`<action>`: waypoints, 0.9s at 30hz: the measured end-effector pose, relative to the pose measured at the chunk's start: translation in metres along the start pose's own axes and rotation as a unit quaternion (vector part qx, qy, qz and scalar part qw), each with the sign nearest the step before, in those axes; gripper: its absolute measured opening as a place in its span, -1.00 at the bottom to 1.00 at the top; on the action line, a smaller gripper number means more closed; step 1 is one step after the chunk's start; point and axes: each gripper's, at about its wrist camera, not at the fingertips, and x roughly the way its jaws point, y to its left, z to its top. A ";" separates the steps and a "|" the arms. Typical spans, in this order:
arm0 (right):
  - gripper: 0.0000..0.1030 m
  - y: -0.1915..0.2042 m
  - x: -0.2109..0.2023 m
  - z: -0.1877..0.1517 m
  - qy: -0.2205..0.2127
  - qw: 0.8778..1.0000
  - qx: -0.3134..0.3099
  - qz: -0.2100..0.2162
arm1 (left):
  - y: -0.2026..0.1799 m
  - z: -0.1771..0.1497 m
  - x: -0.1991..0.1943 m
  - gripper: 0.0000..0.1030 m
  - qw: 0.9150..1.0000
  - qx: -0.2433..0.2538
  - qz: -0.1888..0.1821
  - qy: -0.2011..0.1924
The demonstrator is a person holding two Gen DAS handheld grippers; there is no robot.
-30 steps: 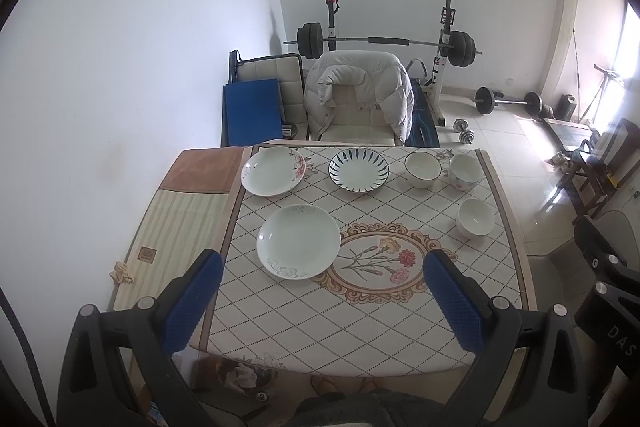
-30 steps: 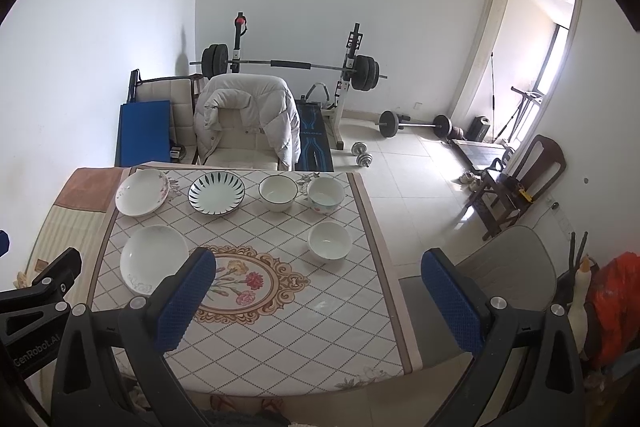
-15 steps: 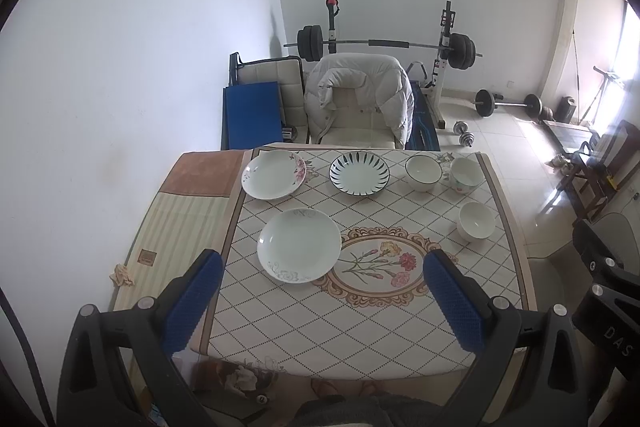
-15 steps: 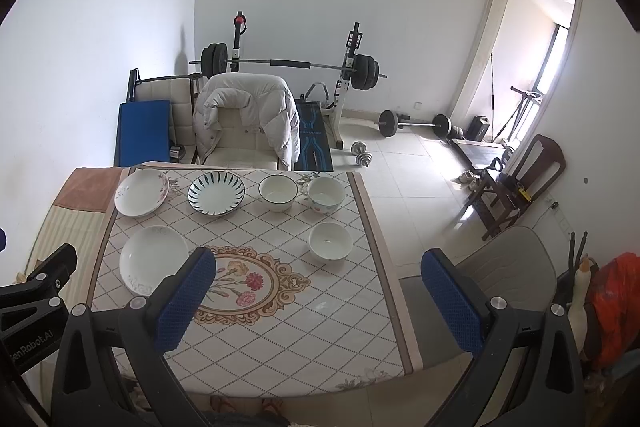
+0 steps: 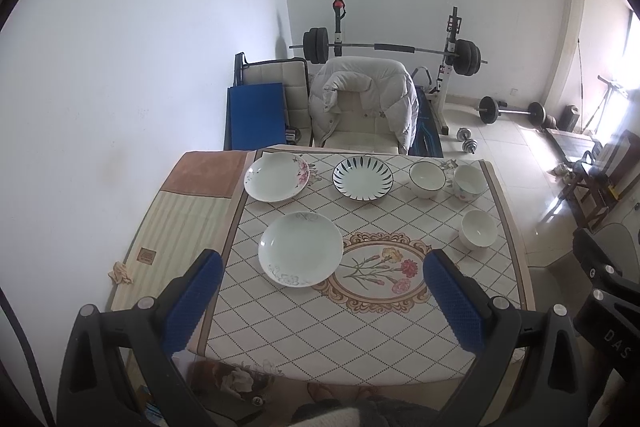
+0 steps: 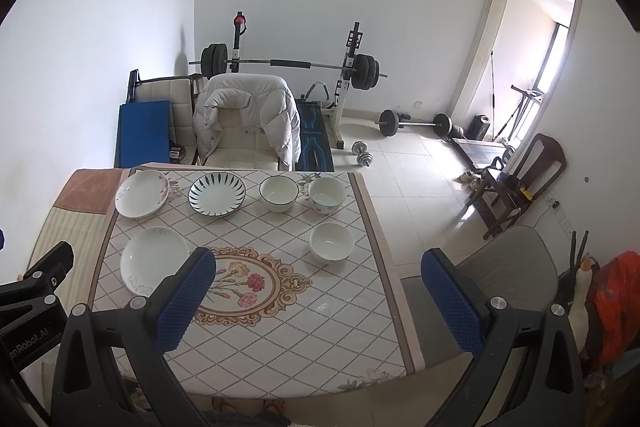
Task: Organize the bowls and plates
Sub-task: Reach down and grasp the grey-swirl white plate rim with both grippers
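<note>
Left gripper and right gripper hover spread wide, empty, above the table. Three plates lie left, three bowls right.

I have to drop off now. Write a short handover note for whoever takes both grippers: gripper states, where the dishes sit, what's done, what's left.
Left gripper and right gripper: open, empty, above the near table edge.
Plates: pink-flowered plate far left, blue-striped plate beside it, plain white plate nearer.
Bowls: dark-rimmed bowl and floral bowl at the far right, small white bowl nearer.
Done: nothing stacked.
Left: everything.
</note>
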 end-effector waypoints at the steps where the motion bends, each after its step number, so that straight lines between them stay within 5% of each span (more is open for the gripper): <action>1: 1.00 0.000 0.004 0.001 0.002 1.000 0.002 0.003 | 0.004 -0.002 0.004 1.00 1.000 -0.006 0.003 0.000; 6: 1.00 0.004 0.045 0.000 0.010 0.998 -0.007 0.054 | 0.016 -0.001 0.052 1.00 0.997 -0.001 0.073 0.011; 13: 1.00 0.043 0.173 -0.017 0.131 0.975 -0.009 0.180 | 0.056 -0.013 0.167 1.00 0.989 -0.036 0.102 0.103; 19: 1.00 0.109 0.291 -0.042 0.209 0.952 -0.036 0.219 | 0.090 -0.038 0.265 0.88 0.973 -0.075 0.063 0.207; 27: 1.00 0.193 0.409 -0.062 0.315 0.918 -0.013 0.242 | 0.137 -0.047 0.382 0.79 0.951 -0.099 0.029 0.292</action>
